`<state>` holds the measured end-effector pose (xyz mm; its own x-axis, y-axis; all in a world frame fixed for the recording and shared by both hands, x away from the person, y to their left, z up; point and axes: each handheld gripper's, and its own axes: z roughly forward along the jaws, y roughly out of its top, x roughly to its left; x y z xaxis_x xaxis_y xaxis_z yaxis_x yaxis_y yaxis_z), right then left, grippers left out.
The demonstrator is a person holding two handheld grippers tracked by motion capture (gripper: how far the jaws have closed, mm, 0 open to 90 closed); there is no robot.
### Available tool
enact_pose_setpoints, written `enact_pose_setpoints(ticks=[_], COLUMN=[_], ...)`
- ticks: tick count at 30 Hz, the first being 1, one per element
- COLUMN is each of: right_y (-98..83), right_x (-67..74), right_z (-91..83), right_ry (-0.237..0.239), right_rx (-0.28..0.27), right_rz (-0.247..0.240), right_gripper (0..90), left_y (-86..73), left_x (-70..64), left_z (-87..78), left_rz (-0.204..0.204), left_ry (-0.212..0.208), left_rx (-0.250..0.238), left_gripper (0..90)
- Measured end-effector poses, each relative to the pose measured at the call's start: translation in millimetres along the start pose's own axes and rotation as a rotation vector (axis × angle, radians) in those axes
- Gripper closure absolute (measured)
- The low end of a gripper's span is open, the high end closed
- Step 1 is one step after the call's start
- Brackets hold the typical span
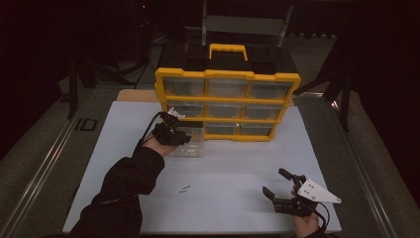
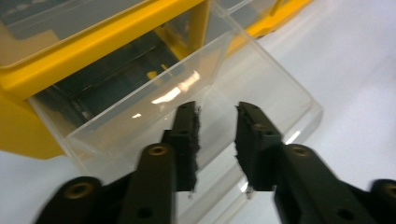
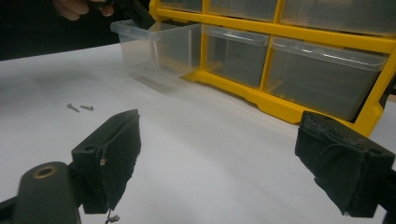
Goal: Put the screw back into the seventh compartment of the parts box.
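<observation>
A yellow organizer [image 1: 228, 75] with clear drawers stands upright at the back of the white board. Its bottom-left clear drawer [image 1: 190, 148] is pulled out onto the board. My left gripper [image 1: 171, 130] hangs over that drawer's outer end. In the left gripper view my left gripper [image 2: 217, 109] is open, with a narrow gap between its jaws above the drawer [image 2: 271, 88]. My right gripper [image 1: 273, 181] rests open near the front right. In the right gripper view it [image 3: 219, 126] faces the organizer [image 3: 299, 42], the drawer [image 3: 159, 51] and two small screws [image 3: 79, 108].
The two screws [image 1: 184, 189] lie on the white board [image 1: 228, 198] between the two hands. A metal rail [image 1: 44, 168] runs along the table's left side. Dark stands and a black case stand behind the organizer.
</observation>
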<state>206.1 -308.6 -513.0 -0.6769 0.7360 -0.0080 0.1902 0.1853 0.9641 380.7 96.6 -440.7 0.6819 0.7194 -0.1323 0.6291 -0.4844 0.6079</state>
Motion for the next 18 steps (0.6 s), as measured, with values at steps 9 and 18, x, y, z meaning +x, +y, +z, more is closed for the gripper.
enact_pose_setpoints(ticks=[9,18], right_y=[0.0,0.2], right_x=[0.6,1.2], right_z=[0.5,0.5], right_ry=[0.004,0.004], right_rx=[0.002,0.005], right_rz=[0.000,-0.001], right_gripper=[14.0,14.1], left_y=[0.8,-11.7], left_x=[-4.8,-10.2], left_z=[-15.4,-32.9], left_rz=[-0.016,0.004], left_ry=[-0.010,-0.012], left_rx=[-0.042,-0.112], left_gripper=[51.0,26.7])
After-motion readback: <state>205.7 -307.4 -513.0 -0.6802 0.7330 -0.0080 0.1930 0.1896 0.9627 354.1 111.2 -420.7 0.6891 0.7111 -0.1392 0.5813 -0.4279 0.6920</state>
